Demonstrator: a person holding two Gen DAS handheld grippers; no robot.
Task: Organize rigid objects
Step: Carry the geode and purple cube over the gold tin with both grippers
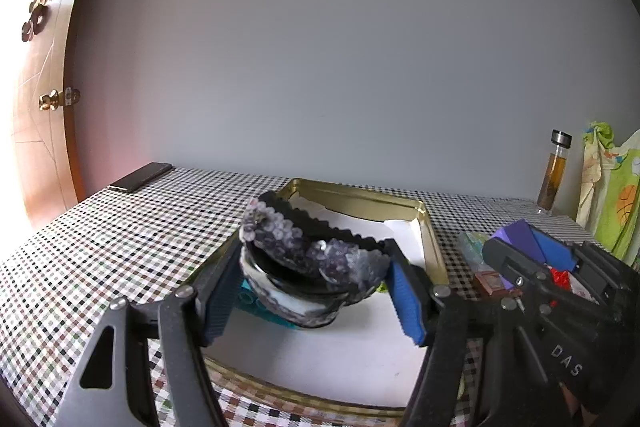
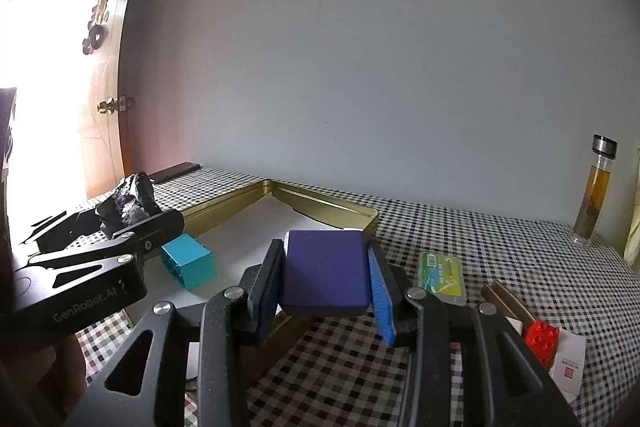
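Note:
My left gripper (image 1: pixel 316 261) is shut on a dark, purple-grey sequined object (image 1: pixel 304 251) with a black scalloped edge. It hangs over the gold tin tray (image 1: pixel 360 197), which is lined with white paper. A teal block (image 1: pixel 248 297) lies in the tray beneath it. My right gripper (image 2: pixel 325 251) is shut on a flat purple box (image 2: pixel 324 275) above the tray's (image 2: pixel 320 203) right rim. In the right wrist view the left gripper (image 2: pixel 132 215) shows at the left with the sequined object (image 2: pixel 128 201), and the teal block (image 2: pixel 190 261) lies beside it.
On the checked cloth right of the tray lie a green pack (image 2: pixel 442 273), a brown box (image 2: pixel 506 297), a red brick (image 2: pixel 540 337) and a white card (image 2: pixel 570 363). A bottle of amber liquid (image 2: pixel 596 191) stands at the wall. A phone (image 1: pixel 140 177) lies far left.

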